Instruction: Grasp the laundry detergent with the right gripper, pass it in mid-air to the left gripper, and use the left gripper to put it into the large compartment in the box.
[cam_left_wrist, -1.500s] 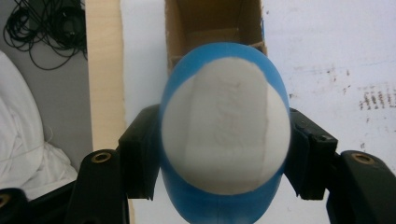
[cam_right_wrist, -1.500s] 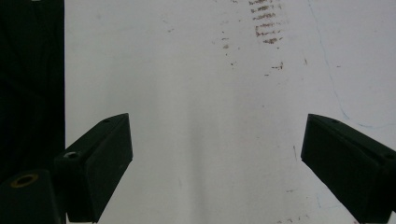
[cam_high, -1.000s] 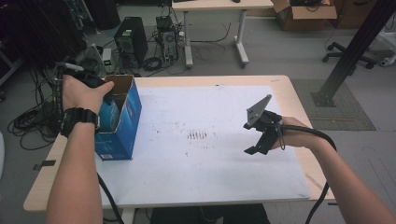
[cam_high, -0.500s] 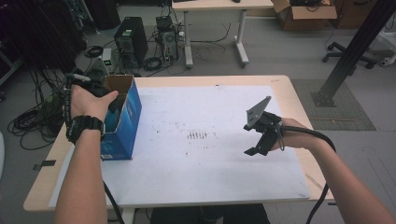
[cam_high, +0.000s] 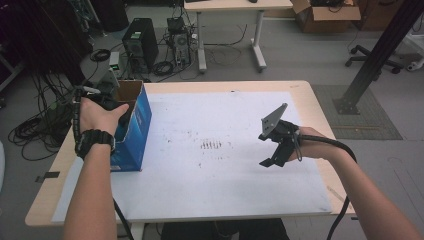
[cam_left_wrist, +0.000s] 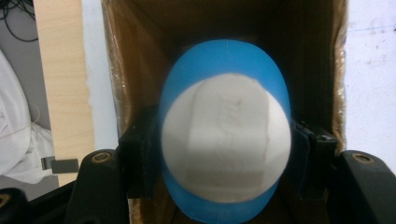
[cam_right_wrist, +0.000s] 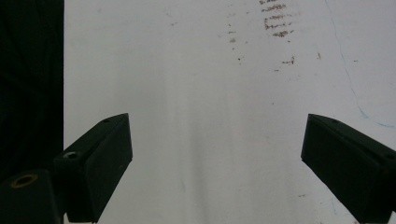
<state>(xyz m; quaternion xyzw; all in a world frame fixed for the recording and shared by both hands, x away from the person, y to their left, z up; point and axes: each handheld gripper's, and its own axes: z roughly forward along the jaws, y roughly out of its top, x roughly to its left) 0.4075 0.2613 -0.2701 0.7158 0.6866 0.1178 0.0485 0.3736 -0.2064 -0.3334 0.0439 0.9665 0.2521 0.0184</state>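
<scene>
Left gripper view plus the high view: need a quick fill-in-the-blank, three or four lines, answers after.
1. The left gripper is shut on a blue and ____ ball.
2. The ball is held over the open top of a ____ box.
3. The right gripper hangs over the white sheet with its jaws ____.
4. The box stands at the table's ____ edge.

Missing words: white; blue; open; left

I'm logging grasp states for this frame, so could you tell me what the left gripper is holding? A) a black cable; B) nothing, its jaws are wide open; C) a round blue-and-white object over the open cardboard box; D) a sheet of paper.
C: in the left gripper view the jaws press both sides of the round blue-and-white object, with the box interior behind it.
</scene>
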